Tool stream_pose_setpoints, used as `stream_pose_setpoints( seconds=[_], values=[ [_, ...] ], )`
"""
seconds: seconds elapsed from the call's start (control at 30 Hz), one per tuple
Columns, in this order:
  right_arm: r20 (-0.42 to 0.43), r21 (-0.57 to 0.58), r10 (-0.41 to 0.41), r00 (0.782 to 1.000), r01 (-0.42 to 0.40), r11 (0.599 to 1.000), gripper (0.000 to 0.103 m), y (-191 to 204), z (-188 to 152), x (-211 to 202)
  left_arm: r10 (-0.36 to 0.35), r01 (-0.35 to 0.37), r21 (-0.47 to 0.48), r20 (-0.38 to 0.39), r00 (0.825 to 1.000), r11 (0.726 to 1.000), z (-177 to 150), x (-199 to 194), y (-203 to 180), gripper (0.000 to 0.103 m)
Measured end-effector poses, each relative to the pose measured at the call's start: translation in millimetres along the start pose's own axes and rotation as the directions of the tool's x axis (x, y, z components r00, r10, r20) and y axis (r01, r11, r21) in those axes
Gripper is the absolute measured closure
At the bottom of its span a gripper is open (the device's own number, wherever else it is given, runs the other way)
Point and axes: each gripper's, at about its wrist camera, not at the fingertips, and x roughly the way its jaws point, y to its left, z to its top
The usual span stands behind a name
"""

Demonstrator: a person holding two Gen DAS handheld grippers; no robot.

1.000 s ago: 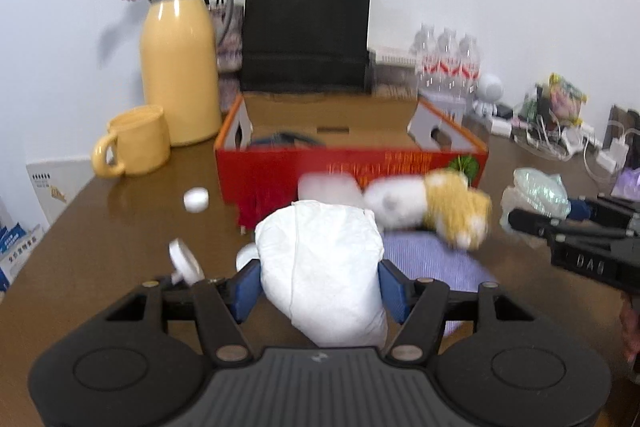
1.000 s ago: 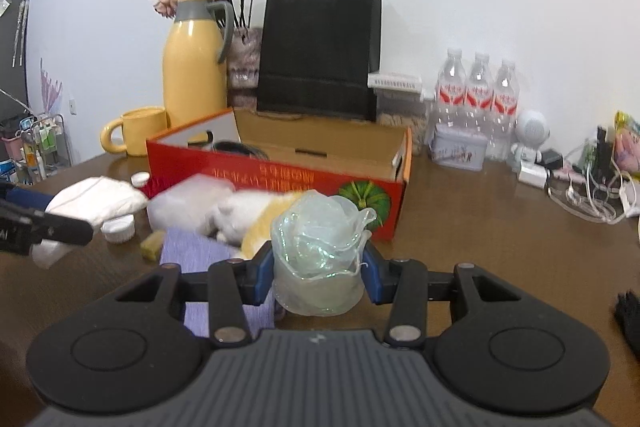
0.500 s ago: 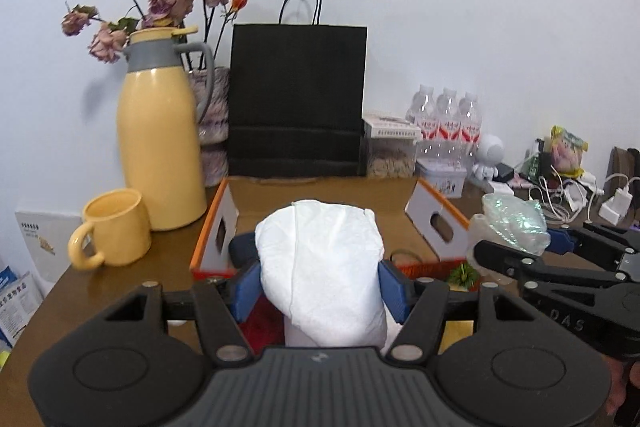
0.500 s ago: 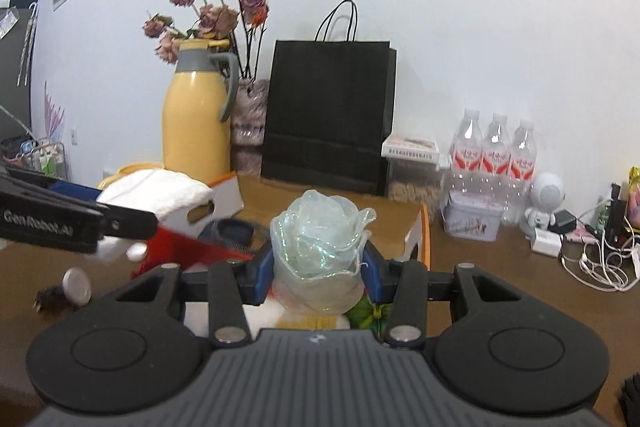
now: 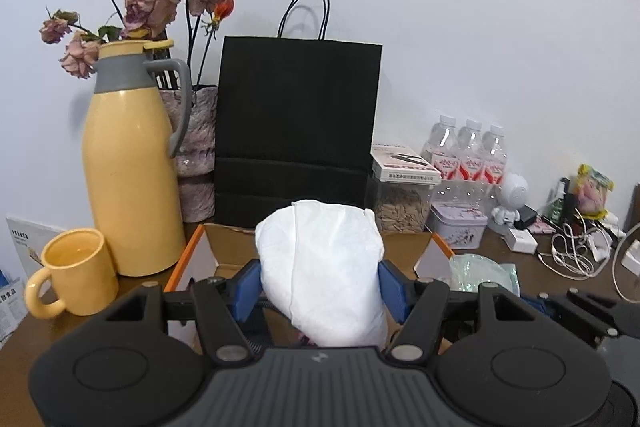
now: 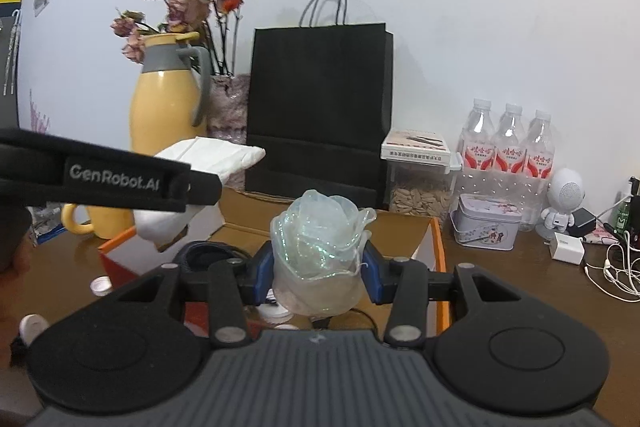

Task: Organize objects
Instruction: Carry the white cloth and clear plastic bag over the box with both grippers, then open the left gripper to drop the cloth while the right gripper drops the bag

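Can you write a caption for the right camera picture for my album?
Right gripper holds a shiny clear bundle over the cardboard box.

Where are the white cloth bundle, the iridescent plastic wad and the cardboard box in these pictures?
white cloth bundle (image 5: 320, 267): left wrist view, middle of its front face.
iridescent plastic wad (image 6: 318, 251): right wrist view, centre of the crumpled mass.
cardboard box (image 6: 400, 227): right wrist view, inner back wall, right of the wad.
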Motion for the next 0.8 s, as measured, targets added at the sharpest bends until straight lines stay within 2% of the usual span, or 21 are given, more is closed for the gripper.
stream_pose_setpoints(
  seconds=[0.37,0.7,0.77,0.8],
  values=[
    [-0.064,-0.017,0.001,0.998,-0.002,1.000,0.058,-7.7,-3.1,53.5,0.078,-0.078,0.007,-0.068,0.995,0.997,0.4,62.9,11.9,0.042],
    [-0.103,0.004,0.011,0.995,-0.010,1.000,0.058,-13.1,-12.0,67.7,0.107,-0.104,0.040,-0.103,0.989,0.994,-8.4,85.3,16.6,0.042],
    [-0.108,-0.001,0.014,0.994,-0.014,1.000,0.053,-12.5,-12.5,68.2,0.106,-0.103,0.035,-0.103,0.989,0.994,-9.1,85.0,16.9,0.039],
    [-0.111,-0.005,0.016,0.994,-0.016,1.000,0.049,-11.8,-12.9,68.1,0.109,-0.107,0.030,-0.104,0.989,0.994,-9.2,85.3,17.3,0.033]
  ],
)
